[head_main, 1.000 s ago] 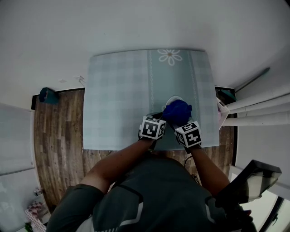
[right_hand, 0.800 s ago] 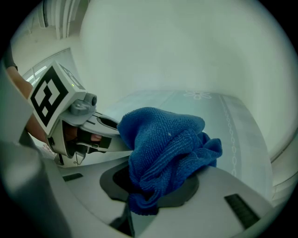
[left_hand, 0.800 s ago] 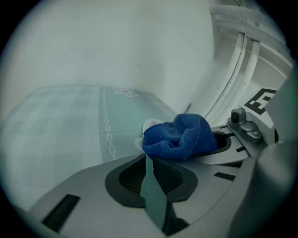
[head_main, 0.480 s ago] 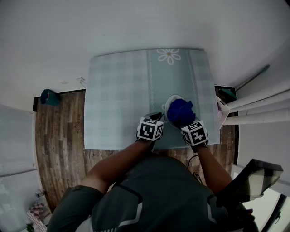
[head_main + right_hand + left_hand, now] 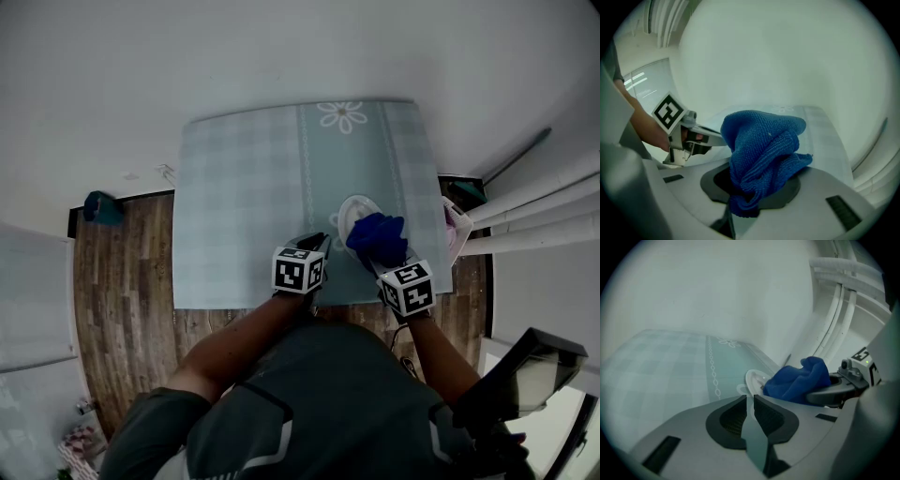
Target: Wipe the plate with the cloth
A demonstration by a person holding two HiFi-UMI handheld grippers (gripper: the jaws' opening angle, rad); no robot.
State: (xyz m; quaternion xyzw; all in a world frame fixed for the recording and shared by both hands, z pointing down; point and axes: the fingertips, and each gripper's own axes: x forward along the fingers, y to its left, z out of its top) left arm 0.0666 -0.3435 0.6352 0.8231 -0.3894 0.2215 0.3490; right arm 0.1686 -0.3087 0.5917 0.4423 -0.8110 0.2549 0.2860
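Moved: the right gripper (image 5: 382, 261) has dragged the cloth (image 5: 378, 239) nearer, and more of the plate (image 5: 351, 207) is bared.
Right jaws: clamped on the bunched cloth, which lies on the plate.
Left gripper (image 5: 320, 244): jaws nearly together, empty, beside the plate.
Handling: cloth soft and light; plate probably slick.

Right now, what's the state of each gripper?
Left gripper: jaws closed, nothing seen between them, tips by the plate rim.
Right gripper: jaws closed on the blue cloth.

You stand over a table (image 5: 244, 187) draped in pale blue check with a daisy motif (image 5: 342, 114), set against a plain white wall (image 5: 281, 47). Dark wood-plank floor (image 5: 122, 253) shows alongside, and long white bars (image 5: 534, 225) run at your right.
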